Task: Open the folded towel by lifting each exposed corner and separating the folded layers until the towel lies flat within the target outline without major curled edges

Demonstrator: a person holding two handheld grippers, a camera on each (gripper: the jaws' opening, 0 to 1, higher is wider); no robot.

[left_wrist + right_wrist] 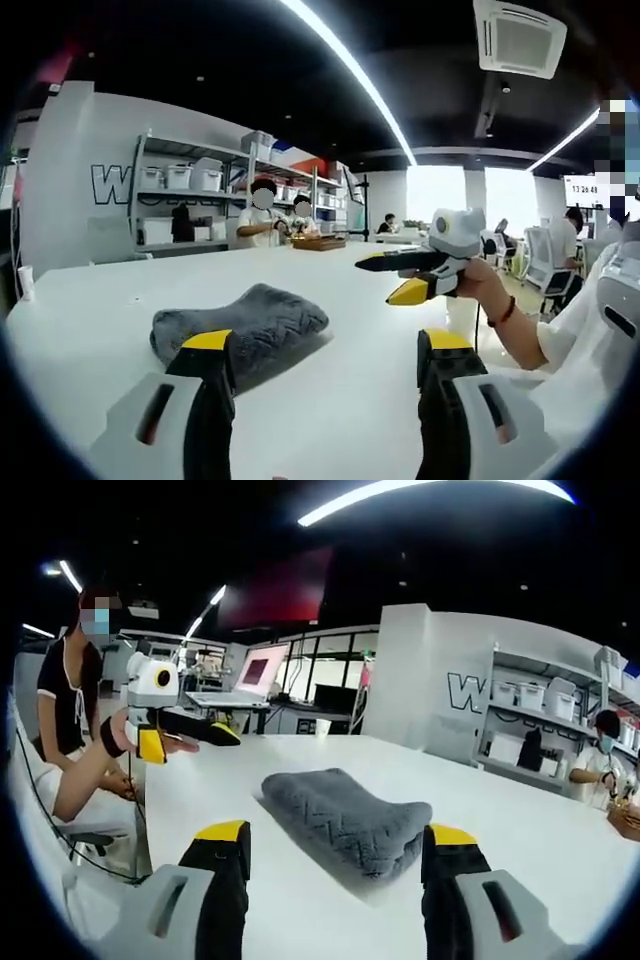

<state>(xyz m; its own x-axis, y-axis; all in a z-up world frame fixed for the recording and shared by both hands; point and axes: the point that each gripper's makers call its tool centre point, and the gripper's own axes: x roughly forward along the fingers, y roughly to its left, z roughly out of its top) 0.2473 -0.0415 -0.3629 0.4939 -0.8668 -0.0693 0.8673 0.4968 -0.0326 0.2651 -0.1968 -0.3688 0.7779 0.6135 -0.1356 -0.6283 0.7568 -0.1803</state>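
1. The grey, plush folded towel (240, 325) (345, 820) lies on the white table (330, 300) (560, 830), at your left gripper's 11 o'clock.
2. Your left gripper (325, 365) hovers near it, jaws apart, holding nothing.
3. Your right gripper (338, 855) (398, 276) sits at 12 o'clock, jaws apart, holding nothing.

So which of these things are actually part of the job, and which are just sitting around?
Part of the job:
- folded grey fluffy towel
- left tool, open
- right tool, open
- white table

Just around:
- metal shelves of white boxes
- wooden tray
- open laptop
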